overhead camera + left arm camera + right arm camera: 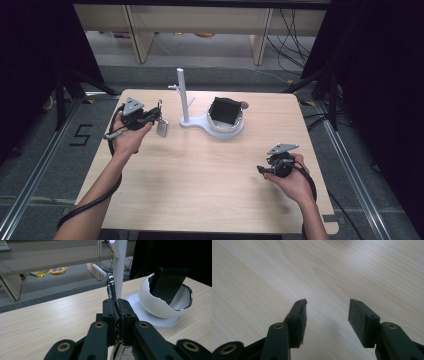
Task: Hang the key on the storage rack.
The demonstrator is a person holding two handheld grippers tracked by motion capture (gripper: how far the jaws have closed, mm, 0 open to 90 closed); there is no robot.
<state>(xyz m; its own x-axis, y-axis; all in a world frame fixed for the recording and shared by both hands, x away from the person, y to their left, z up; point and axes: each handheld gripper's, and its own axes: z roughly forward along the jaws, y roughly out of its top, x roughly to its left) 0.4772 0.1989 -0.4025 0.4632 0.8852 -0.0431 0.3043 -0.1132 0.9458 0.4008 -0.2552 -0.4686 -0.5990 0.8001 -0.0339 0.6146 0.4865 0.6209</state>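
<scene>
The left gripper [117, 305], jaws clamped on a metal key ring [110, 287] whose fob [162, 127] dangles just left of the white hook stand [183, 95], seems mid-carry, next needing the ring lifted onto the stand's peg [100, 270], while the right gripper [327, 312] idles, jaws apart.

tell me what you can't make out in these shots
- Grey tag hanging from the left gripper: too small in the high view to tell what it is; in the left gripper view the jaws hide all but a corner.
- Metal ring: its lower part is hidden between the shut jaws.
- Black item in the white bowl: its bottom is hidden by the bowl's wall.
- Yellow things on the floor: blurred.
</scene>
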